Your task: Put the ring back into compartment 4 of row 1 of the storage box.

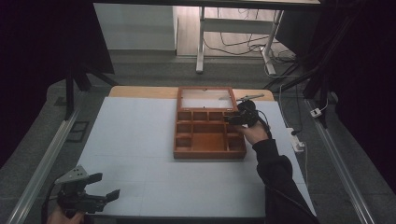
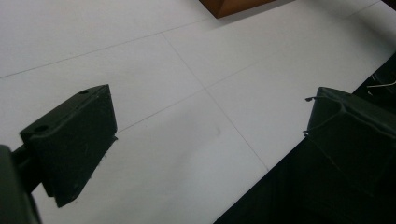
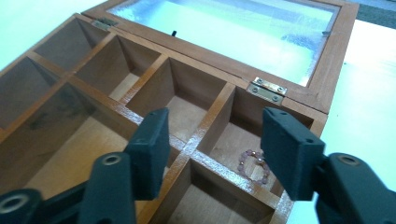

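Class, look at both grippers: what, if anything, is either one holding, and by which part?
Nothing is held. The left gripper is open over the white table; the right gripper is open above the brown wooden compartment box.

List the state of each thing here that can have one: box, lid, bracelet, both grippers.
Wooden box: open, flat on the table.
Glass lid: swung fully back on its hinges.
Bead bracelet: lying loose in the corner compartment by the hinge, ungripped.
Right gripper: open, empty, poised over the box's back corner.
Left gripper: open, empty, near the table's front edge, away from the box.
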`<move>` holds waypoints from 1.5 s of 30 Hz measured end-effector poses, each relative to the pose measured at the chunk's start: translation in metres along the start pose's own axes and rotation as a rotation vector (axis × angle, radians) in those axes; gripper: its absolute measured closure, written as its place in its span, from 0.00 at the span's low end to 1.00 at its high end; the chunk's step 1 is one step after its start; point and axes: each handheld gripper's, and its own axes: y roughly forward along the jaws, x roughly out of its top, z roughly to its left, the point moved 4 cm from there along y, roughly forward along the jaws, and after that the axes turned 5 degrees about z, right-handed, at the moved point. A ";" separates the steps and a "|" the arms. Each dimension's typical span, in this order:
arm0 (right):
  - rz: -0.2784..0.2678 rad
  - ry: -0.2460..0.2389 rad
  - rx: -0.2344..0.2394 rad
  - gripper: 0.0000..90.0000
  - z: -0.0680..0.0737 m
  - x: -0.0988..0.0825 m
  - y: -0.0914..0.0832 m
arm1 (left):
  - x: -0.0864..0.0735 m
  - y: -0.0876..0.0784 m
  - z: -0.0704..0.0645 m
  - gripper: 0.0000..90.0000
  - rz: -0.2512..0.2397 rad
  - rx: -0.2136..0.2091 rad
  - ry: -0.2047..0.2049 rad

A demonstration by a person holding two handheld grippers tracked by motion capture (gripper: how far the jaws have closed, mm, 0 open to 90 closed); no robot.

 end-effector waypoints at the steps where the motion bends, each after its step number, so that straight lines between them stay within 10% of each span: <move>1: -0.004 0.003 0.005 0.42 0.000 0.000 -0.001 | 0.000 0.000 0.000 0.02 0.000 0.000 0.000; 25: 0.000 -0.072 0.086 0.07 0.039 -0.016 -0.030 | 0.000 -0.001 0.001 0.02 -0.009 -0.008 -0.010; 45: -0.008 -0.132 0.127 0.00 0.067 -0.038 -0.046 | -0.001 -0.002 0.001 0.02 -0.015 -0.007 -0.014</move>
